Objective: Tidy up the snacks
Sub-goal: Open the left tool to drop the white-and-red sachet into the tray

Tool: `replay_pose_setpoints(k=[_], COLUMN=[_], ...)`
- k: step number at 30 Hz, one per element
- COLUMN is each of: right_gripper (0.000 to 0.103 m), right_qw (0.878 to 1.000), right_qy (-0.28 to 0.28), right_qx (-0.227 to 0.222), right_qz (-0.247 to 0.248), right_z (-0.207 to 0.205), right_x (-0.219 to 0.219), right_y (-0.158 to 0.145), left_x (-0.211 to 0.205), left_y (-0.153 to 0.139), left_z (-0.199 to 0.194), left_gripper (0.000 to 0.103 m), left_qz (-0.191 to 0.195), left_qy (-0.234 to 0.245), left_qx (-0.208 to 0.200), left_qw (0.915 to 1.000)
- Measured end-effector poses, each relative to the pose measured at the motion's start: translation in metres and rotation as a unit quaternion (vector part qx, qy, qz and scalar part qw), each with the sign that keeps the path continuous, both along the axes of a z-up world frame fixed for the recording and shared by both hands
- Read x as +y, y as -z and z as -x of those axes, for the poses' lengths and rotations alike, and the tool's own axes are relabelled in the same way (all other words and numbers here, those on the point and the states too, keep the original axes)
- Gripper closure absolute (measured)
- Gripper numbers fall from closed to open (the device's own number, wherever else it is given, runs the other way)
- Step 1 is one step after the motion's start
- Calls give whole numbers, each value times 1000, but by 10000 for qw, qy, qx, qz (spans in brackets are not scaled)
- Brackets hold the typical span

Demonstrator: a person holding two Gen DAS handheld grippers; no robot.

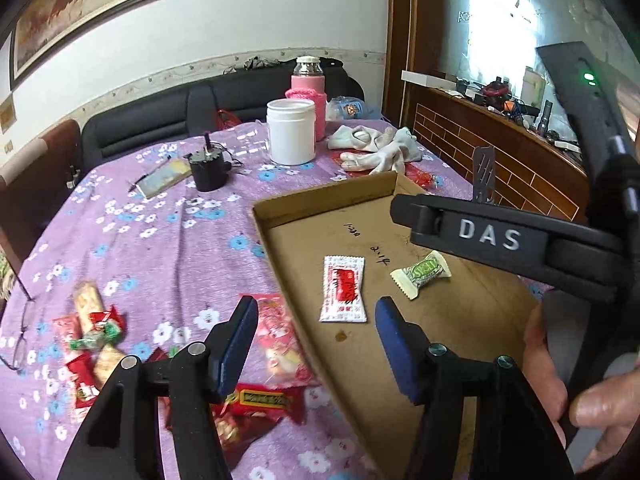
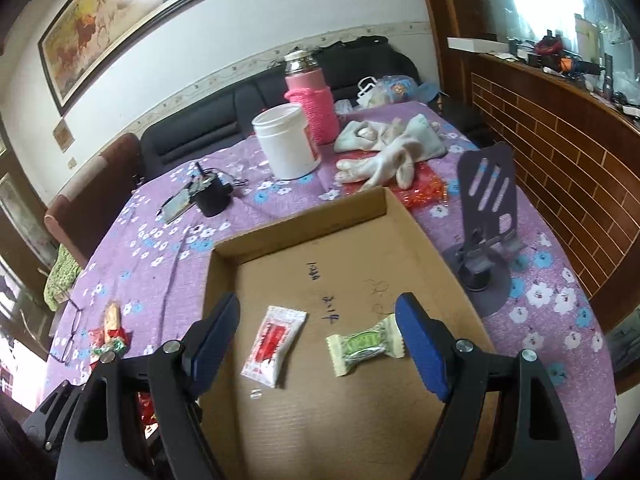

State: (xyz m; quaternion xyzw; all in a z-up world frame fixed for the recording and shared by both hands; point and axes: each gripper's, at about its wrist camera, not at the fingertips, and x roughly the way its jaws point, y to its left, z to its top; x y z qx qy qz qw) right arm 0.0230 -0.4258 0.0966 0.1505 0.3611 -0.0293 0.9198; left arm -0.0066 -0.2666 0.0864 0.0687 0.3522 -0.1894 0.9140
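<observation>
A shallow cardboard tray [image 1: 400, 360] [image 2: 360, 420] lies on the purple flowered tablecloth. In it are a white-and-red packet [image 1: 344, 294] [image 2: 274, 346] and a green-and-white wrapped candy [image 1: 422, 274] [image 2: 366, 344], a little apart. My left gripper [image 1: 316, 320] hangs open over the tray's left rim, with nothing between its blue pads. My right gripper [image 2: 320, 308] stands open above both sweets and touches neither. Its black body [image 1: 488, 236] shows in the left wrist view. Loose snacks [image 1: 94, 336] [image 2: 112, 332] lie on the cloth left of the tray, with a red wrapper [image 1: 260, 400] closer in.
A white jar [image 1: 291, 130], a pink-sleeved bottle [image 1: 307, 80], pale gloves [image 1: 376, 148] and a small black device [image 1: 208, 170] stand behind the tray. A phone stand [image 2: 488, 216] is on the right, glasses [image 1: 20, 340] at the left edge. A hand [image 1: 580, 400] shows at lower right.
</observation>
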Motion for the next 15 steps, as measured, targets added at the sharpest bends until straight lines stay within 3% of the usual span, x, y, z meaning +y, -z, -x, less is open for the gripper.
replay_pose_setpoints(k=[7,15], right_gripper=[24,24], right_qw=[9981,9946], right_qy=[-578,-964], right_qx=[-145,-167], right_qz=[132,336], right_z=[2,5], right_x=[33,60], right_y=[-1,2], left_x=[23,63], left_y=[-2,3], left_z=[15,22], left_gripper=[33,32], left_qz=[-234,-352], left_qy=[-210,-588], left_qx=[-278,-343], left_qw=[9991,9971])
